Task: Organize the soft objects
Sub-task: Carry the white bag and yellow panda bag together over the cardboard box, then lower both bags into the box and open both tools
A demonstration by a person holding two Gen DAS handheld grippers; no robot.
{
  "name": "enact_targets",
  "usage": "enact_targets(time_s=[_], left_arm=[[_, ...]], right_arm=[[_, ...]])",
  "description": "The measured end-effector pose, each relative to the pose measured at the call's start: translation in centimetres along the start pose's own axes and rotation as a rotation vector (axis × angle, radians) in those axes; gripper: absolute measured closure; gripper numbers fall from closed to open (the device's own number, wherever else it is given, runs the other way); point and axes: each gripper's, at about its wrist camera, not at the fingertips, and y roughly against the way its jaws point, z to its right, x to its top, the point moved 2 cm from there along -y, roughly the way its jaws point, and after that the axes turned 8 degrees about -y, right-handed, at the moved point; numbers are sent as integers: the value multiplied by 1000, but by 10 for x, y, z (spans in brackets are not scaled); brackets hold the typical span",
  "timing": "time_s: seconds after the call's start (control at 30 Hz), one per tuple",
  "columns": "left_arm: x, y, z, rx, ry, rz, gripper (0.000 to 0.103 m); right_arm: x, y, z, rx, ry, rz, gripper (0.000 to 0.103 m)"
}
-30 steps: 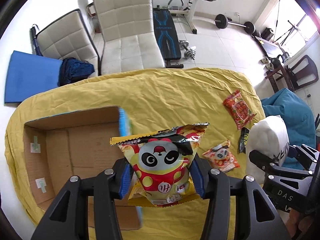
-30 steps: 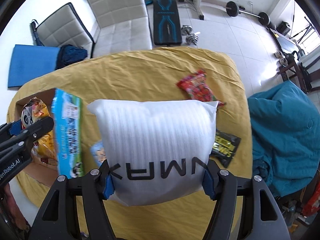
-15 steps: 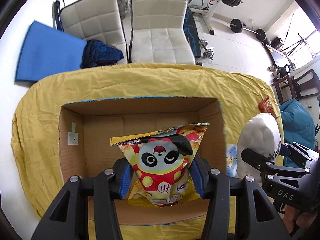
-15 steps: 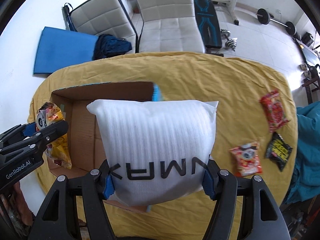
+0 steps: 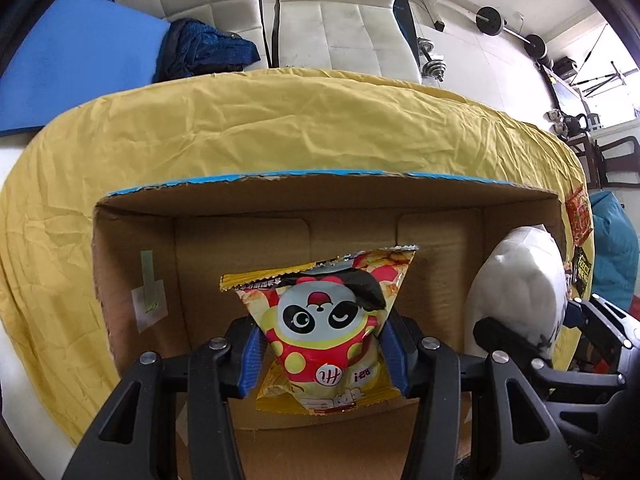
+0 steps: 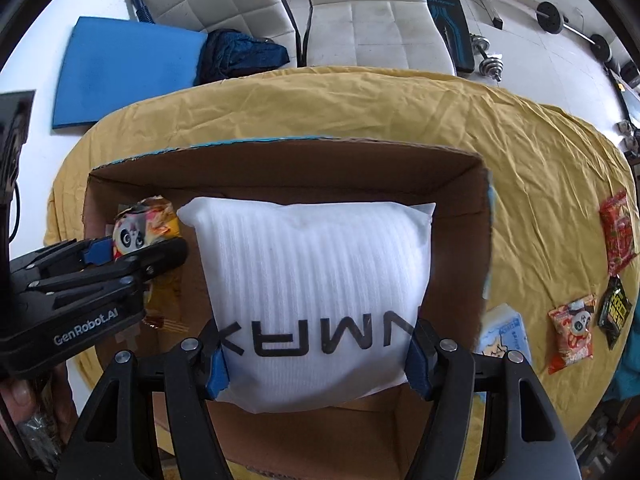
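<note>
The left gripper (image 5: 322,354) is clamped on a yellow-and-red snack bag printed with a panda face (image 5: 326,328), its blue pads pressing the bag's lower sides. The bag stands upright between the fingers, crimped top edge uppermost, over the inside of the open brown cardboard box with a blue-edged rim (image 5: 280,204). From the right wrist view the same left gripper (image 6: 132,254) sits at the box's left side with the panda bag (image 6: 138,232) in its grip.

The right gripper (image 6: 316,364) is closed on a white ribbed foam pouch with black lettering (image 6: 316,276), blue pads biting its lower corners. The pouch hangs over the box interior (image 6: 280,168), filling most of its middle and right part. In the left wrist view the pouch (image 5: 520,292) appears at the box's right end, with the right gripper (image 5: 556,340) around it. Whether either item touches the box floor cannot be told.

The box rests on a wrinkled yellow cloth covering the table (image 6: 540,168). Outside the box's right wall, just beside it, lies a pale blue-and-white packet (image 6: 504,332). Further right on the cloth lie a small orange panda snack bag (image 6: 572,332), a black packet with yellow print (image 6: 616,308) just beside it, and a red snack packet (image 6: 618,232) beyond them.

Behind the table stand two white quilted chairs (image 6: 372,20); a blue foam mat (image 6: 124,68) and a dark blue bundled cloth (image 6: 240,56) lie on the floor.
</note>
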Motion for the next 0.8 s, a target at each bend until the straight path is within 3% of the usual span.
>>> enact_targets(time_s=[0.27,0.53,0.67,0.7,0.8], left_arm=[[9,-30,-8,-47,-38,-52,55],[12,-62,-9,-173,-56,-90,54],[15,-68,-4,-172,-81,-90,51],[16,-68,-4,-177,-79,-90,46],[16,-68,-3,-163,-63,-97,44]], right_arm=[[12,-44,-15,-61,-7,-36,33],[14,-77,-17,-81,-23,-52,29],[11,-92,-6,-70,-54,-73,18],[11,-94,-4,-66,-58,-75,17],[10,-96,0,-58,-58,-73,15]])
